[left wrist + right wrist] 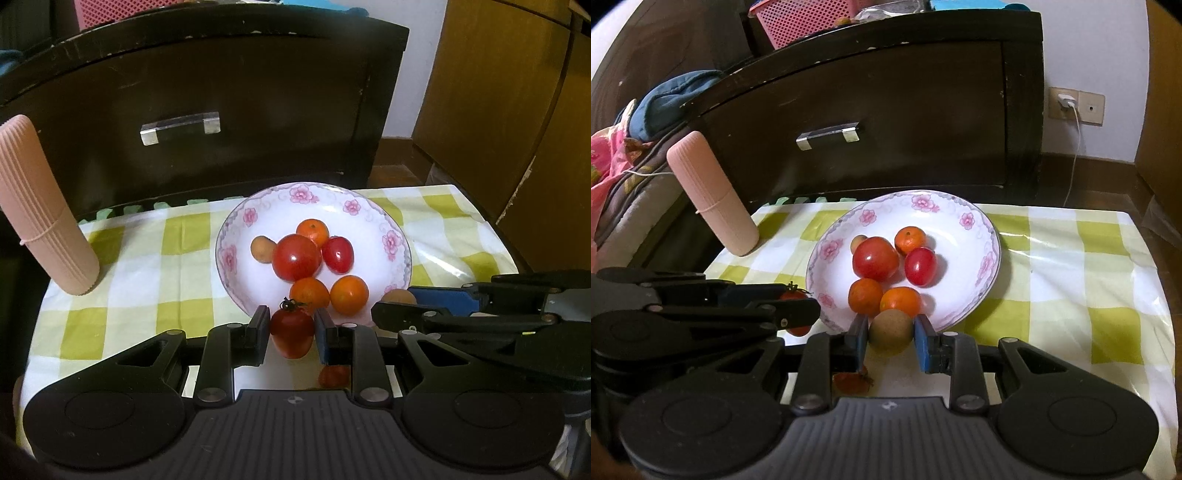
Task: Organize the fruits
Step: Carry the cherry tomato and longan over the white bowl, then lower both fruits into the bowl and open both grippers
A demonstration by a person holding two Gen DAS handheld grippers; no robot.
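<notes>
A white flowered plate on the checked cloth holds several fruits: a big red tomato, a smaller red tomato, three oranges and a small brown fruit. My left gripper is shut on a red tomato with a green stem at the plate's near rim; it also shows in the right wrist view. My right gripper is shut on a brown round fruit at the near rim, also seen in the left wrist view.
A pink ribbed case leans at the table's left edge. A dark cabinet with a drawer handle stands behind. A cable hangs from a wall socket at right. A pink basket sits on the cabinet.
</notes>
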